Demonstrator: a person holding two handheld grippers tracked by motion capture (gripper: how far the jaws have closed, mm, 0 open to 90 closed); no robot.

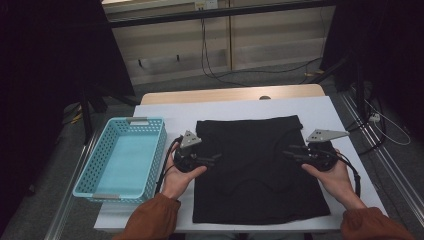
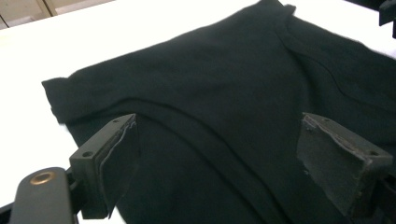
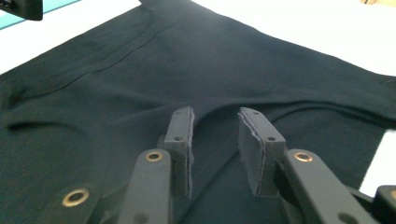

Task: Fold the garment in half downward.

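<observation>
A black garment lies flat and folded on the white table. My left gripper is over the garment's left edge and points right. In the left gripper view its jaws stand wide open above the dark cloth, with nothing pressed between them. My right gripper hovers at the garment's right edge and points left. Its jaws are apart by a narrow gap, low over the cloth, with no fabric caught between the pads.
A light blue perforated basket stands empty at the table's left side. Bare white tabletop borders the garment at the back and right. Beyond the table's far edge are cables on the floor and dark stands.
</observation>
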